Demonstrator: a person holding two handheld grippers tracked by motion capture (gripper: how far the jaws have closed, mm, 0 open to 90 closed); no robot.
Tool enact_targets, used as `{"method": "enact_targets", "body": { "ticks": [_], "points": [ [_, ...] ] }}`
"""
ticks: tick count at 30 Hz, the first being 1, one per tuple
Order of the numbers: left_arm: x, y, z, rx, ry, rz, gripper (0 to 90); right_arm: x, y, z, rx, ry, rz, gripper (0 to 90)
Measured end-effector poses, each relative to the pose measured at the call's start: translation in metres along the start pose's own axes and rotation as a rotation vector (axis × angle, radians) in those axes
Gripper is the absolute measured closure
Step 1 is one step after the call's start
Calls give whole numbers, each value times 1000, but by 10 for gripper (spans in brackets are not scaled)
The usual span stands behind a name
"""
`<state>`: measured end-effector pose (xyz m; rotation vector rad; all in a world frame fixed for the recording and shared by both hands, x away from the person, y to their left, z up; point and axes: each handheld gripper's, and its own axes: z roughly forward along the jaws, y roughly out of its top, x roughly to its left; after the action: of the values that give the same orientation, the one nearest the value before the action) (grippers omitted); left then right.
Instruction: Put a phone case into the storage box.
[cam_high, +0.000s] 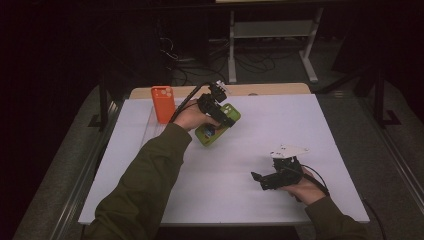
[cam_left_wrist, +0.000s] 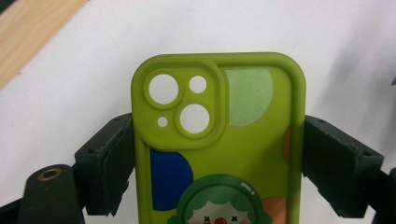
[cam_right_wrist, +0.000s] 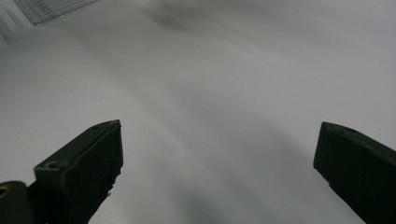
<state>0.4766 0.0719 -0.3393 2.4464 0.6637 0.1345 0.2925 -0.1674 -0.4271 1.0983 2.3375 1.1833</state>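
Note:
A lime-green phone case (cam_left_wrist: 247, 154) with camera cut-outs and a cartoon clown print sits between the two black pads of my left gripper (cam_left_wrist: 219, 135), which is shut on its long sides. In the high view that case (cam_high: 212, 136) is lifted and tilted above the white table (cam_high: 280, 130), with my left gripper (cam_high: 224, 117) over its upper end. An orange phone case (cam_high: 162, 104) stands upright at the back left. My right gripper (cam_high: 257, 179) rests low at the front right, and its jaws (cam_right_wrist: 219, 130) are open with nothing between them.
A wooden strip (cam_high: 270, 89) runs along the table's far edge. A clear ribbed plastic piece (cam_right_wrist: 56, 9) lies ahead of the right gripper. Beyond the table the floor is dark, with cables and a white desk frame (cam_high: 272, 30).

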Motion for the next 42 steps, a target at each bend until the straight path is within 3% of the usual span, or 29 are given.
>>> {"method": "enact_targets", "body": {
  "ticks": [12, 14, 22, 42],
  "points": [
    [2, -13, -28, -126, 34, -32, 162, 1, 0, 1, 3, 3, 8, 10],
    [1, -14, -32, -162, 42, -58, 162, 1, 0, 1, 4, 3, 7, 10],
    [5, -22, -52, -216, 109, -57, 162, 0, 0, 2, 7, 1, -2, 10],
    [15, -48, -93, -396, 284, -190, 161, 0, 0, 2, 2, -4, -7, 10]
  ]
}}
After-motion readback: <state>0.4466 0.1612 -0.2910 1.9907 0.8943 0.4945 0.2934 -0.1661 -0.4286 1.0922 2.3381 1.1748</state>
